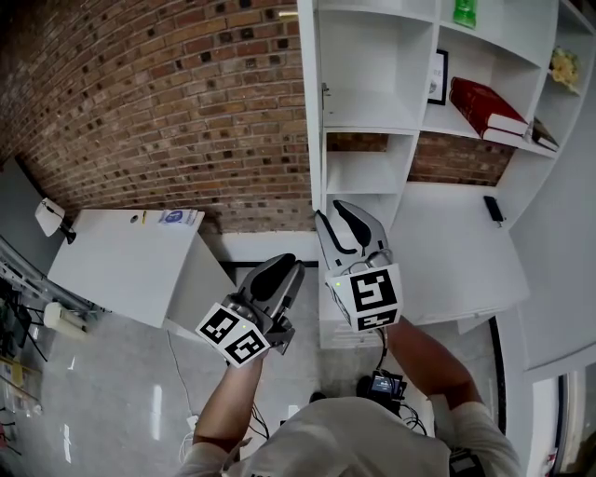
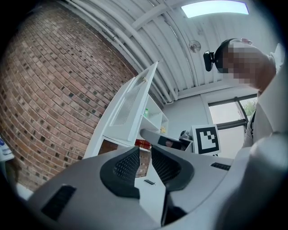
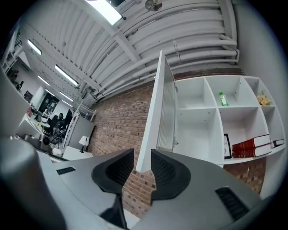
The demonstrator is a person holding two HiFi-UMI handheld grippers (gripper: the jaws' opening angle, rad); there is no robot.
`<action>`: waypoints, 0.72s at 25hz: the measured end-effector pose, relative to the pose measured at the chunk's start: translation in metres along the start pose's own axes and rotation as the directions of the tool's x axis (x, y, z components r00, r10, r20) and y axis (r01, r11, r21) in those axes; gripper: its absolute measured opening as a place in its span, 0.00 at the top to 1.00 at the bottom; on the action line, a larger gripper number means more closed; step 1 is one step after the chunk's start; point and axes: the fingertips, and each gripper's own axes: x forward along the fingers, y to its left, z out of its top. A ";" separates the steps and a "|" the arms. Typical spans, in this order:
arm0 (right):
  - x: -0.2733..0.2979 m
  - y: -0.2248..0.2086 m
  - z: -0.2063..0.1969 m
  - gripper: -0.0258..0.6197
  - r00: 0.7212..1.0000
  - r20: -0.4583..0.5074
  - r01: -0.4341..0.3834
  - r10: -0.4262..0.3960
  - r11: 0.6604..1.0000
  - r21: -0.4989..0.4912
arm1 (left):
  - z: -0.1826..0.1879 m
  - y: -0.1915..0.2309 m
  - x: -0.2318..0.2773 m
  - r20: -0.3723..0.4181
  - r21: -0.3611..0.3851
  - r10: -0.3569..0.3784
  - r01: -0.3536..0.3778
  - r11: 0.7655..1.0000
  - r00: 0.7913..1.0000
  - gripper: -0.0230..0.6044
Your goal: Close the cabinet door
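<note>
1. Stands facing a white shelf unit set against a brick wall, one gripper in each hand
2. Holds the right gripper up at the bottom corner of the cabinet door, swung open from the unit's left side and seen edge-on from the head view
3. Has the right gripper's jaws spread wide; in the right gripper view, frames the door's lower corner in the gap, with clear space on either side and neither pad pressing on it
4. Carries the left gripper nearer the body and to the left, near the right gripper but apart from the door
5. Has the left jaws only a narrow gap apart, gripping nothing
6. Looks past the door at a green bottle on the top shelf, with red books and a framed picture side by side on the shelf below
7. Has a low white cabinet off to the left, well apart from both grippers
</note>
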 end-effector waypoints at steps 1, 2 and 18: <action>0.005 0.002 0.003 0.77 1.000 0.003 0.007 -0.007 1.000 -0.006 | 0.002 0.000 0.000 0.002 0.004 -0.003 0.003 1.000 1.000 0.85; 0.010 0.003 0.007 0.75 1.000 0.006 0.016 -0.016 1.000 -0.012 | 0.004 0.001 0.001 0.003 0.008 -0.006 0.006 1.000 1.000 0.85; 0.044 -0.002 0.011 0.73 0.993 0.000 0.116 -0.116 0.989 -0.090 | 0.034 0.018 0.009 0.019 0.087 -0.033 0.031 0.996 0.999 0.85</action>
